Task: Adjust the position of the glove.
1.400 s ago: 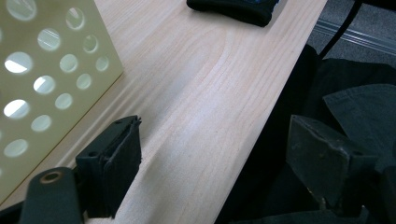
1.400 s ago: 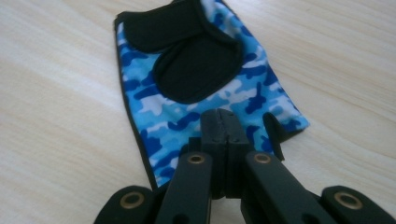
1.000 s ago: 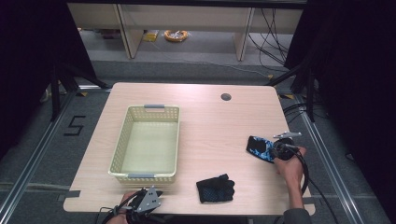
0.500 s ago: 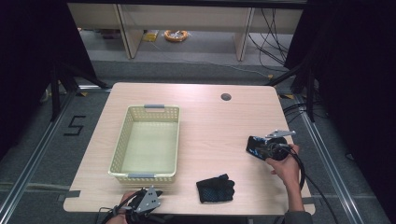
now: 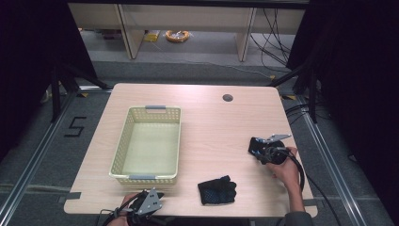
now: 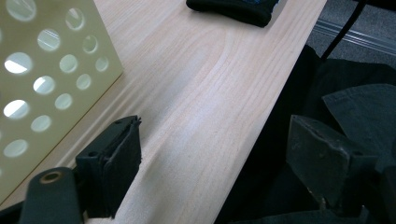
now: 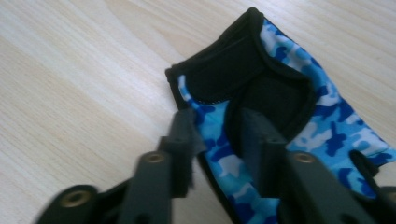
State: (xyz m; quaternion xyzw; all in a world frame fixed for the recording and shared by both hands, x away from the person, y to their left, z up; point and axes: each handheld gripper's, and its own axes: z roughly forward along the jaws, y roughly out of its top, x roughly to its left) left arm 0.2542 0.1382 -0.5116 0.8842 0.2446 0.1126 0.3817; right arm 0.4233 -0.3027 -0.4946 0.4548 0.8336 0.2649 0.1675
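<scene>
Left tongs (image 5: 149, 203) idle at the near counter (image 5: 211, 117) edge, gaping wide, nothing between. Further off, right tongs (image 7: 212, 126) just opening, parted around the camouflage glove (image 7: 285, 116), one jaw on either side of its edge. Beyond, black glove (image 5: 216, 189) and basket (image 5: 148, 141) off to the left.

Two gloves lie on the table (image 5: 207, 117): a blue camouflage one (image 5: 256, 146) well to the right of the basket (image 5: 148, 143) and a black one (image 5: 217, 190) just off the basket's near right corner. There is one basket, cream with round holes in its walls. Two grippers are in view, the left gripper (image 5: 157, 194) at the basket's near edge and the right gripper (image 5: 258, 149) at the blue glove.
</scene>
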